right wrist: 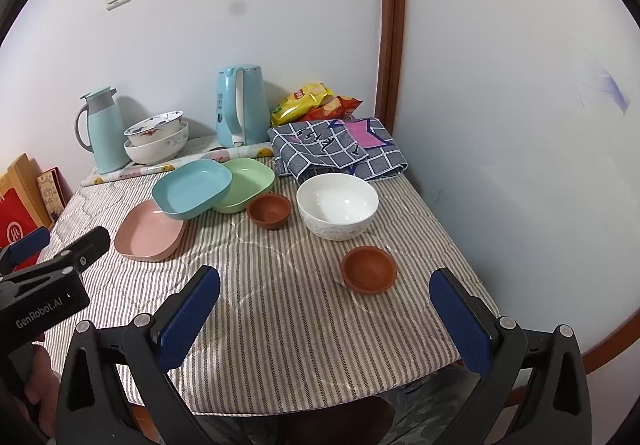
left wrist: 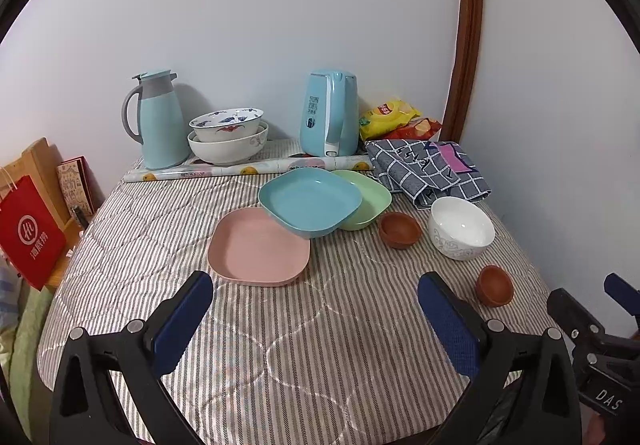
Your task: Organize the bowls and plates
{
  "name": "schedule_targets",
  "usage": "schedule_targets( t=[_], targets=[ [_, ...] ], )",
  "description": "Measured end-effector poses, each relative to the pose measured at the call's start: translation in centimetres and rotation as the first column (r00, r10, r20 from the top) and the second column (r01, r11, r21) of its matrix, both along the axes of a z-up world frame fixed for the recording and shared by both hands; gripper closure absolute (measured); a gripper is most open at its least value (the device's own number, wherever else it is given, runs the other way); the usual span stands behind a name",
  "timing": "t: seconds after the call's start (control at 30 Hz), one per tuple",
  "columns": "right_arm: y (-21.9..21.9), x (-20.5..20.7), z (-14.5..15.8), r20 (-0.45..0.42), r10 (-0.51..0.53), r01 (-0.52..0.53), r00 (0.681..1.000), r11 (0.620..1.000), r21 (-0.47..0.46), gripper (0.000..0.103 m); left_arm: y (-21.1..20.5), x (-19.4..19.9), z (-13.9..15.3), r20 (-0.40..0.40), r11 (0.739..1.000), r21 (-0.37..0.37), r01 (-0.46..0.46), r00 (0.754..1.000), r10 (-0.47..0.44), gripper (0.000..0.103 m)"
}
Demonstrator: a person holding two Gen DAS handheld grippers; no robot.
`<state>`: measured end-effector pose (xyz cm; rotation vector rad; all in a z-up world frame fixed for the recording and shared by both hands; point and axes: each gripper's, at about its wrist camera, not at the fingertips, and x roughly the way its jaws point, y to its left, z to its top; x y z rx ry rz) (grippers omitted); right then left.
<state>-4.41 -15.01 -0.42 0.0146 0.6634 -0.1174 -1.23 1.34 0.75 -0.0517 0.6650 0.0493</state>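
Left tool (left wrist: 316, 299) and right tool (right wrist: 325, 295) hover wide open, empty. Ahead on the table (right wrist: 280, 309), light rigid pink plate (left wrist: 259, 247), overlapped by blue plate (left wrist: 310, 201); likely grip its near rim.

pink plate (left wrist: 256, 251) partly under blue plate (left wrist: 310, 201)

You get soft, even indoor light in both views, bright enough to read colours. Shadows fall away from you: the jug (left wrist: 154, 121) and kettle (left wrist: 330, 113) cast dim ones on the wall (left wrist: 320, 5). A small glare spot sits in the white bowl (right wrist: 337, 205). Fisheye bends the door frame (left wrist: 468, 33) and blackens the corners. A grey smudge floats at 12 o'clock in your right view.
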Motion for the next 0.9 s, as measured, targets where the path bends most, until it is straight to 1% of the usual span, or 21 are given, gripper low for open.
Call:
schedule_targets(
  t=[0.63,0.9],
  targets=[
    [0.57,-0.61,0.33,0.015,0.016,-0.016,1.0,1.0,-0.003,0.0,0.27,-0.4,0.25,0.012,1.0,-0.016,-0.006,1.0,0.006,0.0],
    [0.48,-0.59,0.47,0.015,0.019,-0.019,1.0,1.0,0.003,0.0,0.14,-0.53,0.46,0.018,1.0,-0.011,-0.002,1.0,0.002,0.0]
  ],
)
